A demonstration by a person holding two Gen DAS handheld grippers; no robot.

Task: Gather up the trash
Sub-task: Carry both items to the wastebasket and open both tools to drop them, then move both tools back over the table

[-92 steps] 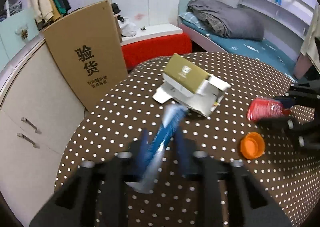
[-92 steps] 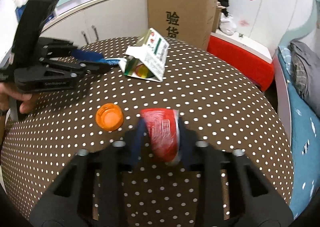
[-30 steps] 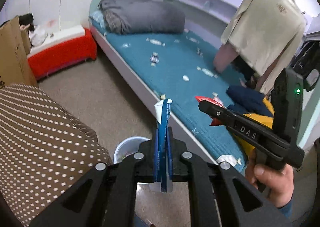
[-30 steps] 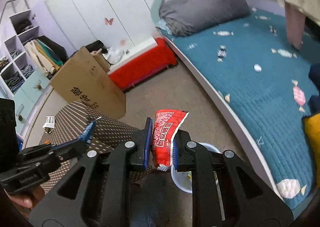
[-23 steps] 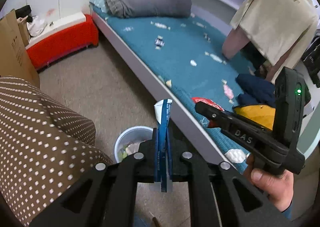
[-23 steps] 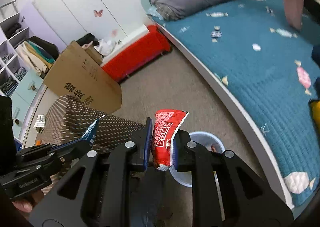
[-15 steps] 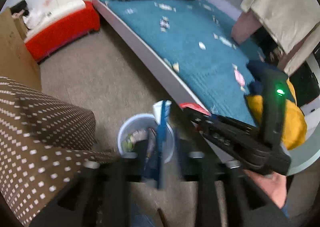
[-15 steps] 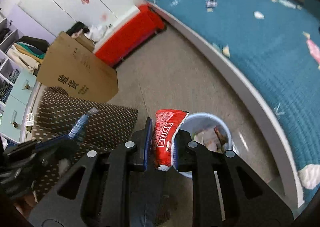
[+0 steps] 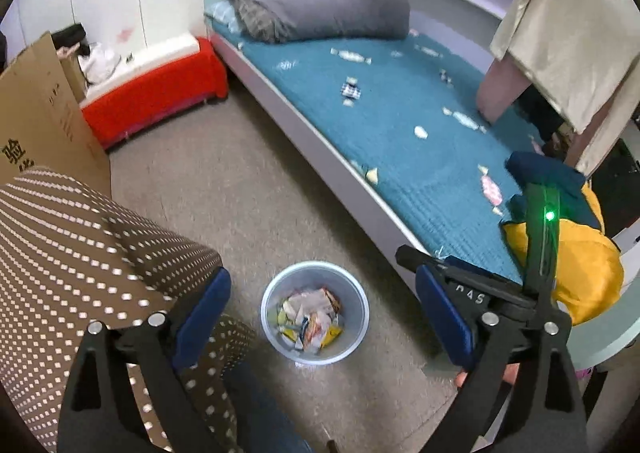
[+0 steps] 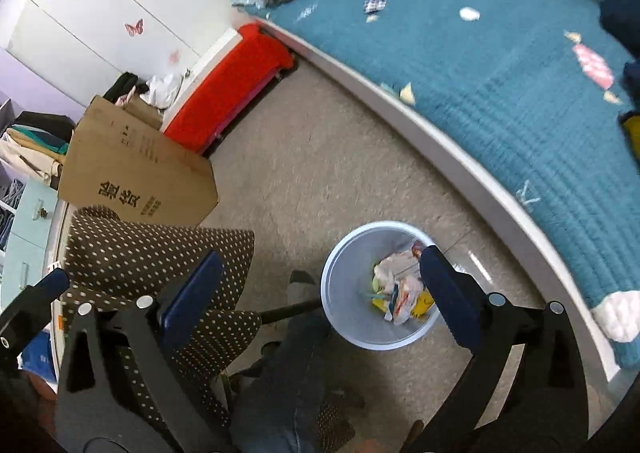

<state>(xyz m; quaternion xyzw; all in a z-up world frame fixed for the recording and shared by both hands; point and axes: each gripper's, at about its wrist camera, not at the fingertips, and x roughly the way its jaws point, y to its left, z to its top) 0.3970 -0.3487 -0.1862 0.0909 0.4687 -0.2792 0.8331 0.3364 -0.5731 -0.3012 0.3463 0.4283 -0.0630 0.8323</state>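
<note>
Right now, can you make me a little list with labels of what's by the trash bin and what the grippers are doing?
bin: pale blue round bin standing on the floor beside the bed
in the bin: crumpled wrappers
left gripper: above the bin, jaws opening, nothing between them
right gripper: above the bin too, jaws opening, nothing between them
table: brown polka-dot cloth, left of the bin
bed: teal cover with a grey pillow
box: cardboard box behind the table
</note>
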